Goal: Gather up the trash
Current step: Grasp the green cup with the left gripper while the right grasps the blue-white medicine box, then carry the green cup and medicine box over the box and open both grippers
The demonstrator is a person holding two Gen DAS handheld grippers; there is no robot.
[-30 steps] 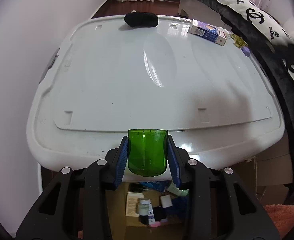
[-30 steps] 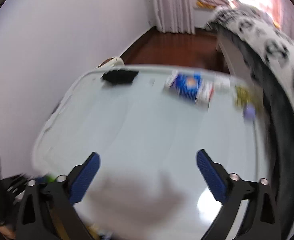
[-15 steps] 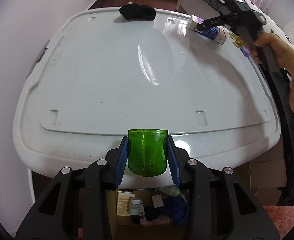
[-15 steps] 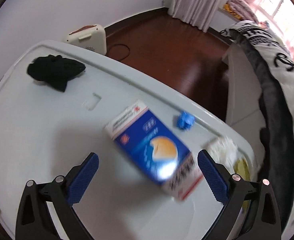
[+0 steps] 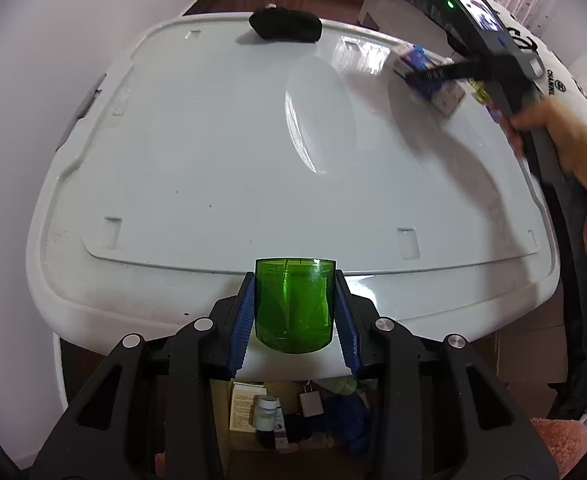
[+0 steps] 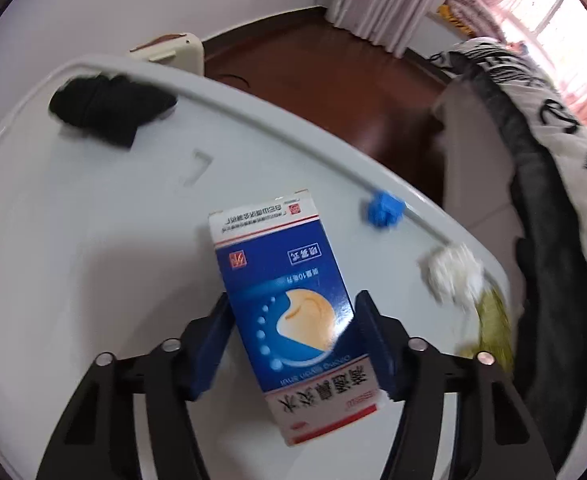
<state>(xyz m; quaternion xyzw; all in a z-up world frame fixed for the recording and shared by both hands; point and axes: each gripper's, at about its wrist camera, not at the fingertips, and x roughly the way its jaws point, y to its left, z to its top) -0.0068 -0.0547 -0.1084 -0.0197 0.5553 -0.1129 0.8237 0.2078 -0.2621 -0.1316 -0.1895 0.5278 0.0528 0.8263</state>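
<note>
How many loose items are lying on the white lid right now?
5: black cloth at the far corner, blue-and-white box between the closing right gripper fingers, blue scrap, white wad and yellowish wrapper along the bed-side edge. More may be hidden.

The white lid (image 5: 221, 152) is viewed steeply downward from its near edge by the left wrist camera, and closely at two o'clock by the right wrist camera, the blue box (image 6: 293, 312) being shared.
</note>
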